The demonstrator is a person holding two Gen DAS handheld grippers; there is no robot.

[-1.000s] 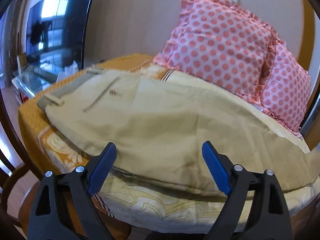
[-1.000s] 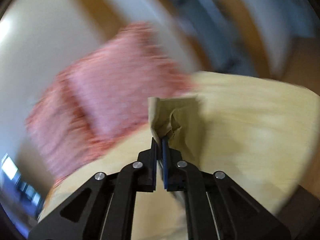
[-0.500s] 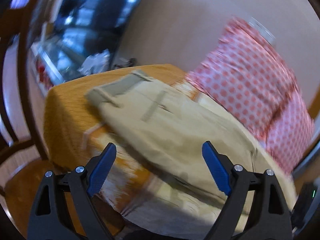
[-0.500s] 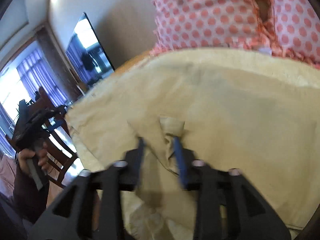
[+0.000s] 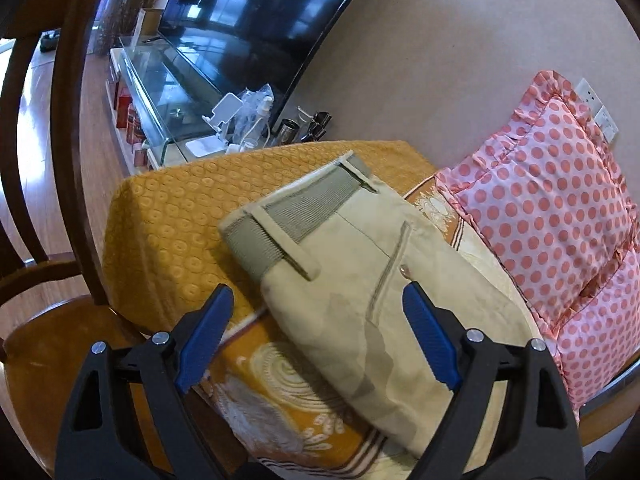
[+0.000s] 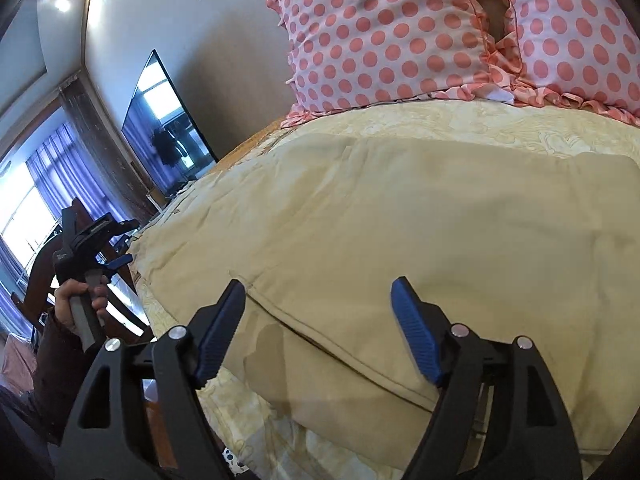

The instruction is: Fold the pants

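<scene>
Pants point(image 5: 372, 280): beige, lying flat on the bed point(image 5: 160, 216), grey waistband toward the orange end, legs running toward the pillows; a folded layer with a hemmed edge sits on top at my right side.
Risk: I judge the top layer could slide or bunch if I nip only one ply at the hem, since the cloth lies loose on a soft cover.
Risk two: a grab near the waistband corner could drag the whole garment off the bed's edge.
Left tongs point(image 5: 316, 340): spread wide, holding nothing, hovering above the hip and pocket area.
Right tongs point(image 6: 320, 328): spread wide, empty, poised over the hemmed edge.
Pillows point(image 6: 384, 40): pink, dotted, just behind the pants.
</scene>
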